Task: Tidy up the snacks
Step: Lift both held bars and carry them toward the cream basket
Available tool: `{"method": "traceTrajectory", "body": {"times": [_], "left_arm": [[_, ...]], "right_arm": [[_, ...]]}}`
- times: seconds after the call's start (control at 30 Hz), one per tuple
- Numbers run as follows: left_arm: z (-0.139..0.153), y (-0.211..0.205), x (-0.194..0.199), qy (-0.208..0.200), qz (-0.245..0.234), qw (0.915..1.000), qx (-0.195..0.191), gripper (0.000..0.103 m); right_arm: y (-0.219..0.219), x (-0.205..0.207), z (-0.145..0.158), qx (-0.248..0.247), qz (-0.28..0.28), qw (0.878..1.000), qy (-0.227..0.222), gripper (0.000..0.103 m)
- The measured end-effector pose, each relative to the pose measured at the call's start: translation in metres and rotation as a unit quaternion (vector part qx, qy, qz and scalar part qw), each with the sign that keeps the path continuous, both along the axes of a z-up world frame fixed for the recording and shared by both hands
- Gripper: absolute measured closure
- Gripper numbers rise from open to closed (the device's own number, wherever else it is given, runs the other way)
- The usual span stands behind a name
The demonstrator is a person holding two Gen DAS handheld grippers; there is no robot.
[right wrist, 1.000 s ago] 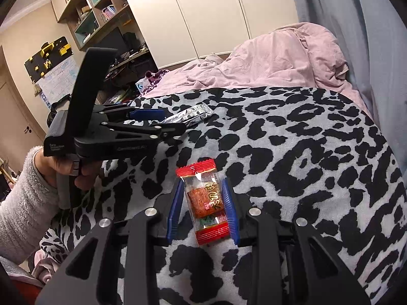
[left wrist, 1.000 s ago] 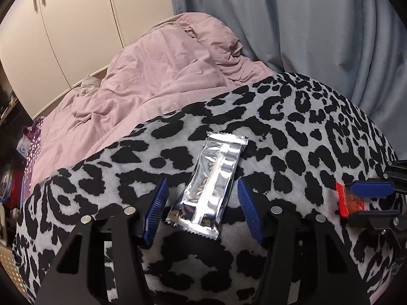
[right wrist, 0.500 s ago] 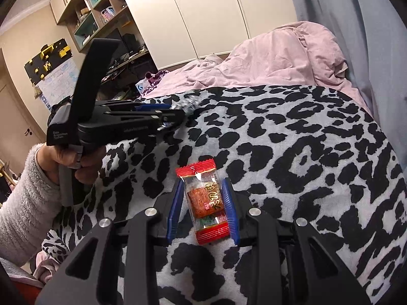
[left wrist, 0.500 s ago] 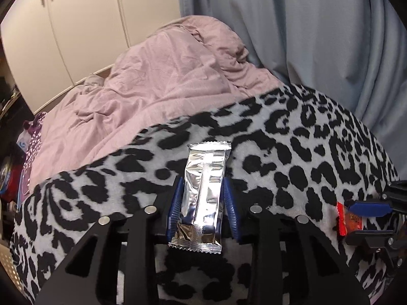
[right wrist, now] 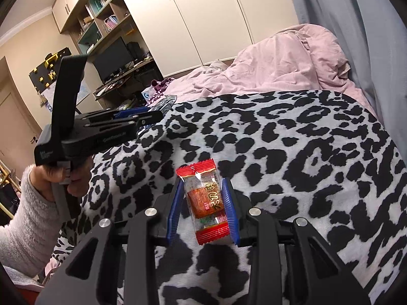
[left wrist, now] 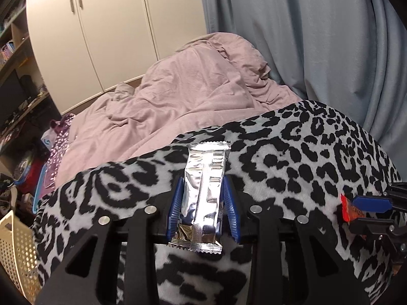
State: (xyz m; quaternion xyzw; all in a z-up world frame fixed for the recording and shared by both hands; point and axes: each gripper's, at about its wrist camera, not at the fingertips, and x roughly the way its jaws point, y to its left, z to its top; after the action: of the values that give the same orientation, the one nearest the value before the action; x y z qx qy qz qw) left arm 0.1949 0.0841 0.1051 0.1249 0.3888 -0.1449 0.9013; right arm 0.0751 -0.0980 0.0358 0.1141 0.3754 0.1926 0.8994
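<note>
Silver foil snack bar (left wrist: 203, 198) is clamped in the left gripper's (left wrist: 202, 212) fingers above the leopard blanket (left wrist: 305, 157); the right gripper's (right wrist: 202, 212) fingers pinch a red-ended snack packet (right wrist: 206, 200).

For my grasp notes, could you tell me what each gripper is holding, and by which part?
The left gripper clamps the silver foil packet across its long sides, near the lower end. The right gripper clamps the red snack packet across its sides, mid-length.

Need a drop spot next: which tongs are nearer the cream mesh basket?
Left. The left tongs, shut on the silver packet, sit closer to the basket at far left; the right tongs, holding the red snack, are farther right.
</note>
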Motion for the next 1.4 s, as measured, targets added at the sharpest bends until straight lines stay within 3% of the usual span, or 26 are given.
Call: {"method": "traceTrajectory", "body": {"times": [0.67,1.4], "left_arm": [[0.015,0.046,-0.057,-0.041,0.050,0.9979,-0.006,0.070],[0.002,0.135,-0.107,-0.034,0.149,0.9864,-0.060,0.070]], "right_arm": [[0.036,-0.014,0.015,0.029,0.023,0.999,-0.010,0.071],[0.092,-0.017,0.015,0.054,0.066,0.996,-0.002,0.071]]}}
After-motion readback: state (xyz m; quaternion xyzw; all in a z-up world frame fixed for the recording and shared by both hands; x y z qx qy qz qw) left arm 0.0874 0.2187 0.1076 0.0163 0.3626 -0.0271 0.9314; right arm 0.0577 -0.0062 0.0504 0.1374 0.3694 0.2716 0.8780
